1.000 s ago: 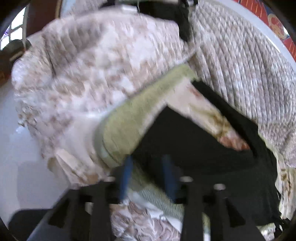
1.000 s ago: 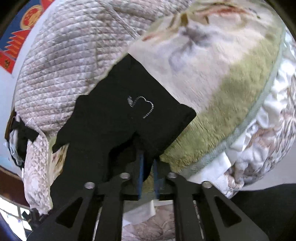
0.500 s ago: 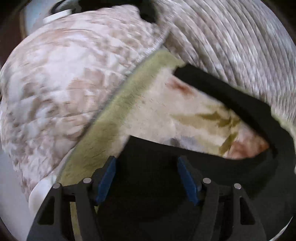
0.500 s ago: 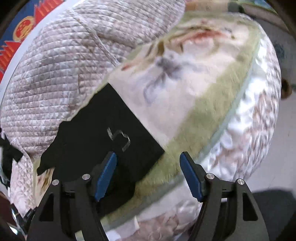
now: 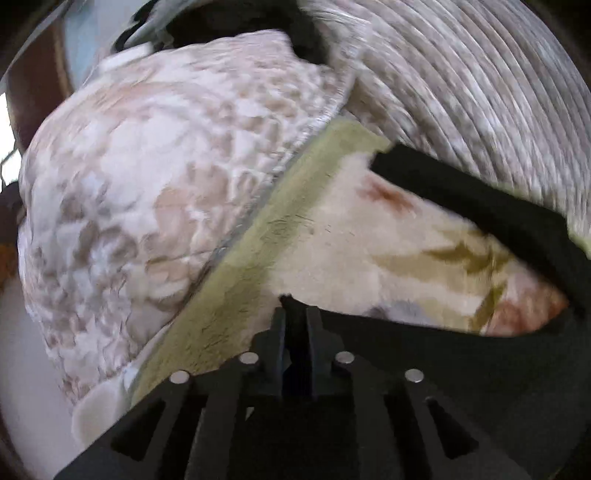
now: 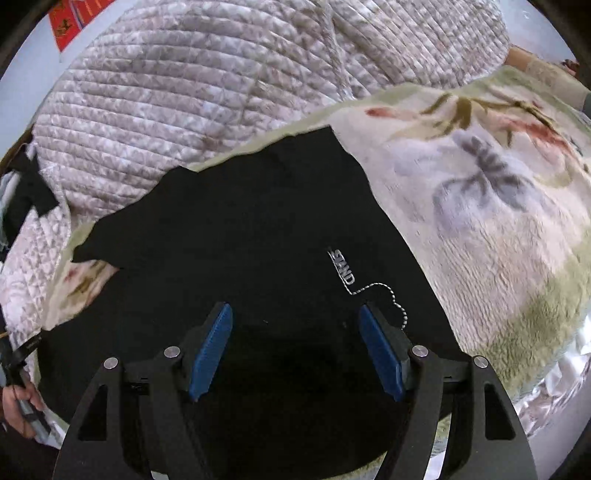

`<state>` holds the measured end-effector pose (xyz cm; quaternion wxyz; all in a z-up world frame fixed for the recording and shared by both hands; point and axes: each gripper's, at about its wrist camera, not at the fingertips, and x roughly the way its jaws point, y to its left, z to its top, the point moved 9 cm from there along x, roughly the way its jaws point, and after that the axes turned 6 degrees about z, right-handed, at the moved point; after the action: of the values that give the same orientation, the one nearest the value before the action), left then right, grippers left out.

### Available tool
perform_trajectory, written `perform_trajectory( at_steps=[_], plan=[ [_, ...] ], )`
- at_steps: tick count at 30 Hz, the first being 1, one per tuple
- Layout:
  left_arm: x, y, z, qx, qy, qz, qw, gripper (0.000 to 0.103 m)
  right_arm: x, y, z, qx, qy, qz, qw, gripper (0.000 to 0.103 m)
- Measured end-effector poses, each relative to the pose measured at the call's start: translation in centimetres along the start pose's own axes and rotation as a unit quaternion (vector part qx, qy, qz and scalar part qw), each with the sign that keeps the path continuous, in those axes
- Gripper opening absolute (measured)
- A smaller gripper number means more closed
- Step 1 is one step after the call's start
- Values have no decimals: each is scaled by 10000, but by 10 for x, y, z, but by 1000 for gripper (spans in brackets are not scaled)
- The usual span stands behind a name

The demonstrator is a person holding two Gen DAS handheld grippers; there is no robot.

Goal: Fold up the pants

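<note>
L gripper (image 5: 295,321), jaws just closed, pinches a corner of the black fabric pants (image 6: 258,229), prob to lift it for a fold, while R gripper (image 6: 295,354) hangs spread w/ nothing gripped over those pants, which lie on the cream floral fleece blanket (image 6: 480,206).

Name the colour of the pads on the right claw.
Blue: the pads on the right claw show best in the right wrist view.

Home bedroom, quilted bedspread (image 6: 192,99) at 11 o'clock, floral fleece blanket (image 6: 491,221) at 3, red wall poster (image 6: 70,22) top left
</note>
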<state>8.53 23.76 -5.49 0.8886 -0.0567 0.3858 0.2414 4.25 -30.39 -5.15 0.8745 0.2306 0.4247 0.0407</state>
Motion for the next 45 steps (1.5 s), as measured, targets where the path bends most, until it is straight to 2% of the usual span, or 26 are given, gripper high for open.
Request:
perform_trajectory(
  at_steps=[2, 3, 5, 7, 9, 11, 14, 17, 21, 26, 30, 33, 35, 39, 42, 45],
  plan=[
    [-12, 12, 6, -213, -223, 117, 9995, 18, -3, -2, 0, -45, -44, -38, 10000, 71],
    [-21, 16, 11, -332, -380, 47, 9987, 19, -5, -3, 1, -47, -110, -28, 9999, 71],
    [-35, 12, 13, -465, -555, -308, 9969, 20, -5, 0, 4, -64, -146, 37, 9999, 71],
    [-49, -1, 9, -357, -682, -690, 9946, 29, -3, 4, 2, -98, -106, 103, 9998, 71],
    [-54, -23, -2, -113, -591, -1079, 9923, 36, -2, 12, 2, -255, -100, 140, 9995, 71],
    [-51, -45, -18, 200, -354, -1387, 9895, 36, -1, 23, 0, -440, -100, 199, 9988, 71],
    [-50, -65, -40, 599, -151, -1495, 9868, 37, 4, 34, -5, -739, -54, 116, 9972, 71],
    [-40, -71, -56, 941, 94, -1287, 9872, 39, 17, 33, -13, -868, 238, -119, 9959, 71],
    [-51, -74, -52, 857, 53, -1443, 9858, 44, 17, 37, -12, -1059, 193, -302, 9937, 71],
    [-67, -108, -57, 1089, -80, -1819, 9772, 45, 12, 68, -8, -1370, -66, 121, 9905, 71],
    [-78, -147, -72, 1436, 45, -2139, 9662, 45, 22, 103, -18, -1801, 150, 365, 9829, 71],
    [-75, -165, -86, 1719, 210, -2114, 9619, 45, 32, 109, -27, -2015, 367, 280, 9784, 71],
    [-73, -170, -91, 1813, 216, -1986, 9629, 45, 39, 101, -32, -1983, 555, 151, 9785, 71],
    [-78, -169, -92, 1762, 169, -2038, 9629, 53, 31, 99, -29, -1844, 416, 308, 9815, 71],
    [-80, -161, -88, 1697, 73, -1917, 9667, 53, 27, 99, -29, -1733, 362, 449, 9832, 71],
    [-77, -146, -75, 1465, -83, -1677, 9749, 54, 27, 98, -27, -1677, 327, 453, 9843, 71]
  ],
)
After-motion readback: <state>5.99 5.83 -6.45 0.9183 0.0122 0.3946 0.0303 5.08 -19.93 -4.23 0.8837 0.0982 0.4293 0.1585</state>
